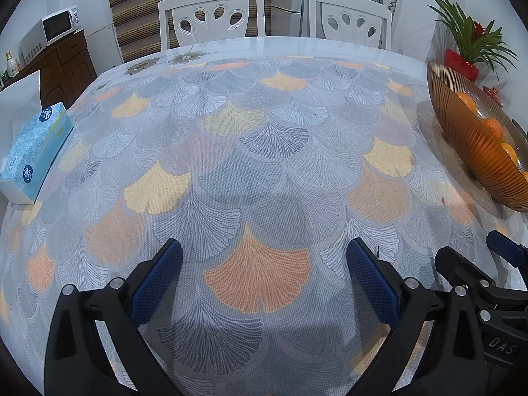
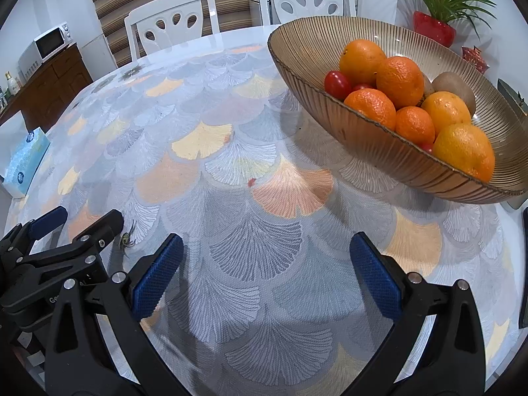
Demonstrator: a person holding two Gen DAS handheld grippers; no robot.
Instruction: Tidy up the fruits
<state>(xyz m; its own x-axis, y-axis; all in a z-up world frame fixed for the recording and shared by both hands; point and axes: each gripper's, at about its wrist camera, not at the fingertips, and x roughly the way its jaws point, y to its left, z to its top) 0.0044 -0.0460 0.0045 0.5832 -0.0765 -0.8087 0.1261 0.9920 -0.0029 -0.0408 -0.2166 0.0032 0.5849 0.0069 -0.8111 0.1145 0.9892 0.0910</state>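
Nearest the lens, my left gripper point(image 1: 264, 264) stands with its blue-padded fingers point(image 1: 158, 280) spread wide and nothing between them, above the tablecloth point(image 1: 264, 171) printed with grey, yellow and orange fan-shaped leaves. My right gripper point(image 2: 265, 264) is likewise spread apart and empty over the same cloth. Each gripper appears at the edge of the other's view: the right one at lower right of the left wrist view, bearing white letters that read "DAS"; the left one at lower left of the right wrist view, with a partly hidden word beginning "Ge".

The fruit lies in a ribbed amber glass bowl point(image 2: 379, 138) on the table's right side, ahead of my right gripper: several oranges point(image 2: 399, 81), small red tomatoes point(image 2: 336, 84) and a brown kiwi point(image 2: 455, 87). A small green stem scrap point(image 2: 126, 240) rests on the cloth beside the left gripper.

On the table's left edge sits a blue tissue box point(image 1: 33, 151); its printing is too small to read. Behind the table stand two white chairs point(image 1: 211, 16), a microwave point(image 1: 49, 29) on a wooden cabinet, and a potted plant point(image 1: 468, 43) in a red pot.
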